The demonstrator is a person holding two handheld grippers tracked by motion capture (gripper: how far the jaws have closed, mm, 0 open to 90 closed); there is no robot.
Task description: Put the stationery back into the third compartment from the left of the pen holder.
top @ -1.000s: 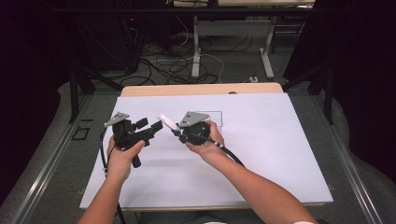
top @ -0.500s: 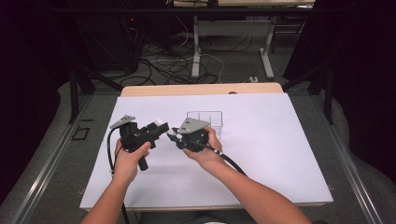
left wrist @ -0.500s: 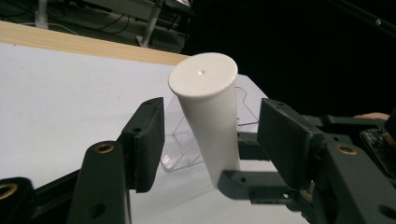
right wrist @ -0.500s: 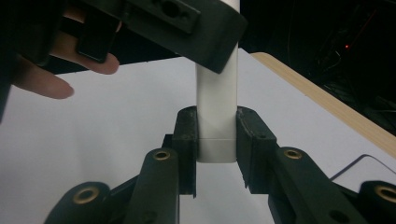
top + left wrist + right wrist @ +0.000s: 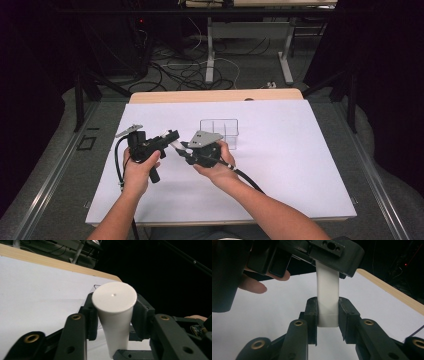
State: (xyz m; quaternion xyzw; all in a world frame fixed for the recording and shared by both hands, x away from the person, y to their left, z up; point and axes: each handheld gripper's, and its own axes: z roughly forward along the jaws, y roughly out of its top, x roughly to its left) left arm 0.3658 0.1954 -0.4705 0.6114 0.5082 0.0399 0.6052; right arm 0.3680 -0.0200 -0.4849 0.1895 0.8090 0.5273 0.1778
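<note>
A white tube (image 5: 177, 144) with a round flat end hangs between the two grippers above the white table top. In the left gripper view the tube's wide end (image 5: 114, 297) faces the camera, and my left gripper (image 5: 113, 313) has its jaws pressed against both sides. In the right gripper view my right gripper (image 5: 327, 315) is shut on the tube's (image 5: 327, 292) other end, while the left gripper (image 5: 329, 250) clasps the far end. From above, the left gripper (image 5: 171, 137) and right gripper (image 5: 184, 148) meet tip to tip, left of centre.
A clear plastic box (image 5: 220, 131) with compartments stands on the white sheet (image 5: 285, 165) just behind the right gripper. The wooden table edge (image 5: 215, 95) runs along the back. Cables and desk legs (image 5: 210, 55) lie on the floor beyond.
The right gripper held the tube out alone a second ago. The two hands have come together, and the left gripper's jaws have come to sit around the tube's free end.
</note>
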